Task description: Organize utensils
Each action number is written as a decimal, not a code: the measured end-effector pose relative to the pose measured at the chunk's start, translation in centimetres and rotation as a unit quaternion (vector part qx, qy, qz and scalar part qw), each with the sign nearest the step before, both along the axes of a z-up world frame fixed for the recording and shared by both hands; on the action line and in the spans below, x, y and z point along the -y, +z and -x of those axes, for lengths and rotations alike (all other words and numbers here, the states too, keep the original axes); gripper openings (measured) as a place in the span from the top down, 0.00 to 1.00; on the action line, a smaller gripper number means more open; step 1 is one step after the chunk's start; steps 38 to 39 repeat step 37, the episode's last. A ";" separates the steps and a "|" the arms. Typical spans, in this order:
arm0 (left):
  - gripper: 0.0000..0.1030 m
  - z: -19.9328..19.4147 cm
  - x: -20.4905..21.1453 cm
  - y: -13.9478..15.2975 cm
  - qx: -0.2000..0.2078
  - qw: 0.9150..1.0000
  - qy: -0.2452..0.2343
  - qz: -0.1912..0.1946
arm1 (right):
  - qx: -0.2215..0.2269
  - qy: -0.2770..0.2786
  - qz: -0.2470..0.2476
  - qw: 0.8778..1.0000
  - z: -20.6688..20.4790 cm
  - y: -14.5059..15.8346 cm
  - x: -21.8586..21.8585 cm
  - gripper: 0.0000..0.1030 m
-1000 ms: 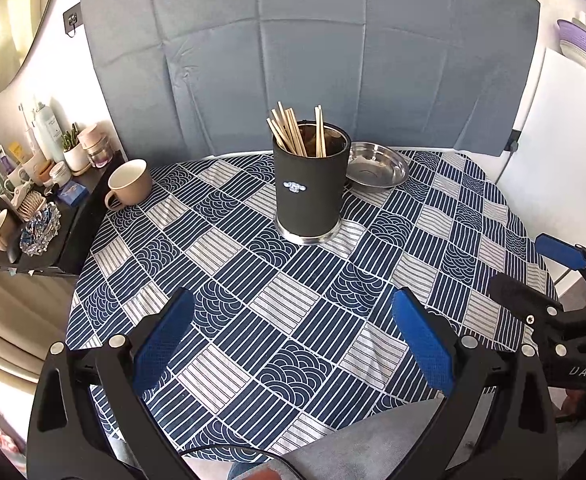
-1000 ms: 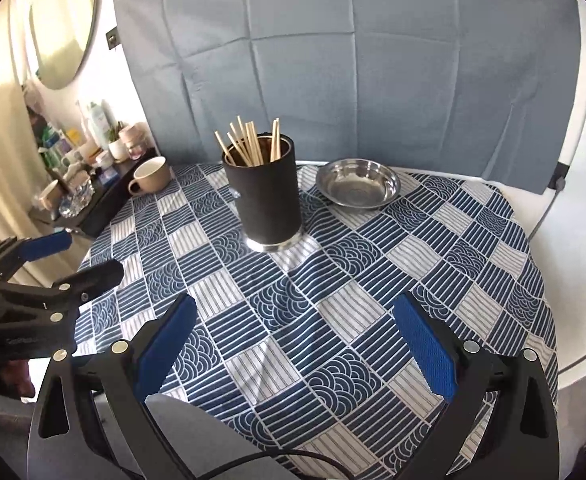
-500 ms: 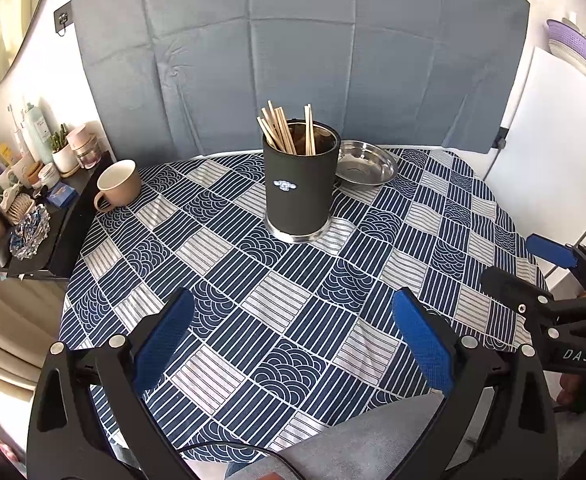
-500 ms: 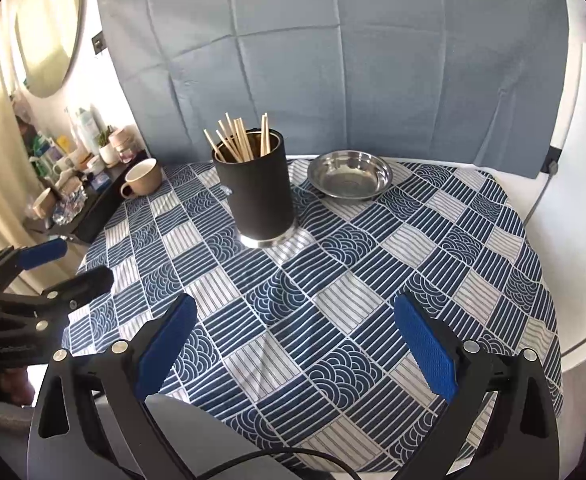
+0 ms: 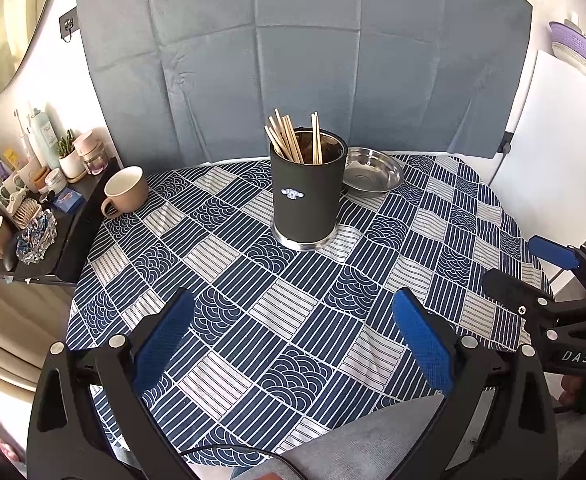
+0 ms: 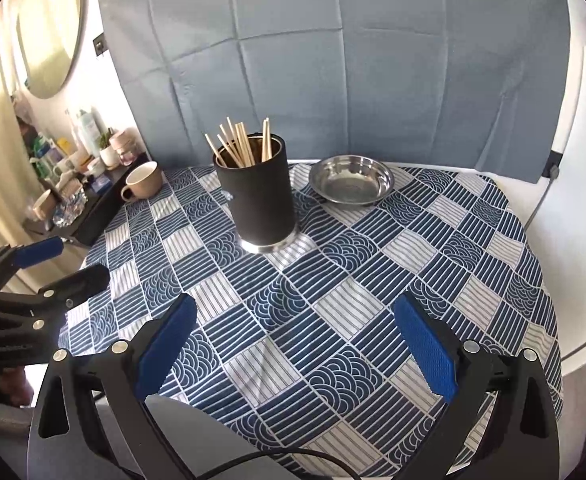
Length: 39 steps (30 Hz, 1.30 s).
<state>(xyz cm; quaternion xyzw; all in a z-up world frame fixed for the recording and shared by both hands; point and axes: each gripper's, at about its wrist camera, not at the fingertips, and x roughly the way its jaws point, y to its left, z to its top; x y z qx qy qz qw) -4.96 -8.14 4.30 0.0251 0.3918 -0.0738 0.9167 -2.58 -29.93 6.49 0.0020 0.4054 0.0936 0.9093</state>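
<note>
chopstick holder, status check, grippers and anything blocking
Left gripper open, empty. Right gripper open, empty. Chopsticks upright in black holder, mid-table, untouched. Steel dish beside it, path clear.

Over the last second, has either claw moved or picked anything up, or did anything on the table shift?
Both views shifted slightly, so both open claws, left and right, drifted a little above the table's near edge. Neither grasped nor released anything. The black cylindrical holder with wooden chopsticks, the round steel dish and the beige mug stayed put on the blue patterned tablecloth.
</note>
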 end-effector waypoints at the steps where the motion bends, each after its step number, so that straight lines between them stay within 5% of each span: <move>1: 0.06 0.0 0.1 0.0 -0.001 1.000 -0.001 0.000 | 0.000 0.001 0.000 1.000 -0.1 0.0 0.0 0.08; 39: 0.06 -0.5 0.0 -0.7 -0.015 1.000 0.018 0.003 | -0.005 0.009 0.003 1.000 -1.1 -0.4 -0.2 0.08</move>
